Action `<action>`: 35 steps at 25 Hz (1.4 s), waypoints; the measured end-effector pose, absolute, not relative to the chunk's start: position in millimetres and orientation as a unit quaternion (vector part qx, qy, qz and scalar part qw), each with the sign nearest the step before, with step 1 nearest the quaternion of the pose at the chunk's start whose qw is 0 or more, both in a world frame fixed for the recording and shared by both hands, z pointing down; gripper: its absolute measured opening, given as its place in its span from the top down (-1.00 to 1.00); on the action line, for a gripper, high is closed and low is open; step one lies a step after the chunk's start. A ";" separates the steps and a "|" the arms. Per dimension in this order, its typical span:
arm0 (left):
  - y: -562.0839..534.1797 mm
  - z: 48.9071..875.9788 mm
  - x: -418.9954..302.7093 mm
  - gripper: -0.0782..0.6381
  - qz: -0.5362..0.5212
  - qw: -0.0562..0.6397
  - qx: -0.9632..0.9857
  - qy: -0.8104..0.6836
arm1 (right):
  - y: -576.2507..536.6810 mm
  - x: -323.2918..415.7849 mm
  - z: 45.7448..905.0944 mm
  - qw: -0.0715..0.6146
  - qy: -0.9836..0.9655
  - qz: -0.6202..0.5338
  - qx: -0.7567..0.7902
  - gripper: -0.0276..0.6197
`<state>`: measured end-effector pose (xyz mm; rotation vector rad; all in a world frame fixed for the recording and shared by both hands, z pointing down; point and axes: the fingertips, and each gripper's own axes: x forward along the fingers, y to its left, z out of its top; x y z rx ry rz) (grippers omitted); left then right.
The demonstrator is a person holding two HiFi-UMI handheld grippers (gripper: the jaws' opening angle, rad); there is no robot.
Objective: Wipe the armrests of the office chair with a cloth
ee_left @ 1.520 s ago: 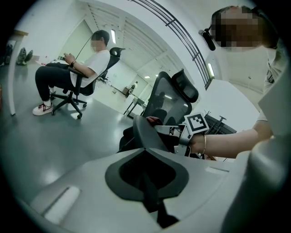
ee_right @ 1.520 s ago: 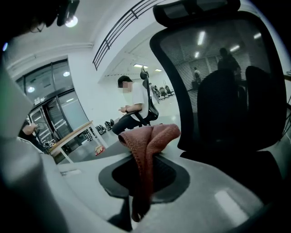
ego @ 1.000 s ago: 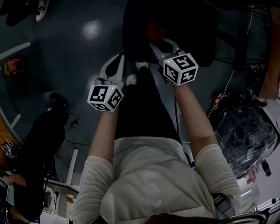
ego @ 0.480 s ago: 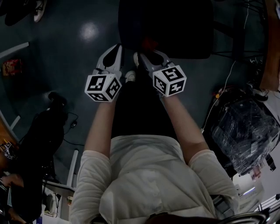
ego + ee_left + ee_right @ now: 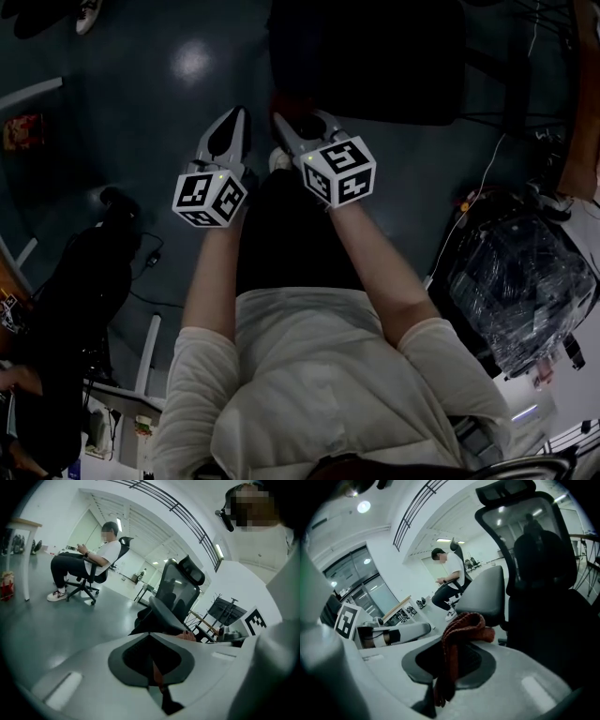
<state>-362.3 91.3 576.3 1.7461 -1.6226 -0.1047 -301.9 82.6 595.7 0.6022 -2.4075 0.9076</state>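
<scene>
My right gripper pinches the red cloth, bunched forward for wiping, while my left gripper sits closed and empty. The office chair waits at 12 o'clock, just beyond both.

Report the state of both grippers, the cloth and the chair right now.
Right gripper, shut on the red knitted cloth.
Red knitted cloth, bunched up, pinched mid-length.
Left gripper, shut; a thin reddish sliver at its seam, unidentifiable.
Black mesh-back office chair, upright, unoccupied.
Grey armrest pad, contact with the cloth cannot be told.
</scene>
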 end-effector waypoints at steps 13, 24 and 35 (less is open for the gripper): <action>98.1 567.1 -388.4 0.76 -0.065 0.382 0.637 -0.666 | 58.3 -365.2 528.4 0.235 -0.915 0.310 0.109 0.78; 68.3 571.2 -384.2 0.76 -0.059 0.399 0.611 -0.682 | 26.2 -379.8 554.1 0.405 -0.901 0.144 -0.055 0.78; 40.2 585.3 -375.1 0.76 -0.064 0.418 0.594 -0.685 | -34.6 -398.7 565.9 0.431 -0.896 0.087 -0.064 0.78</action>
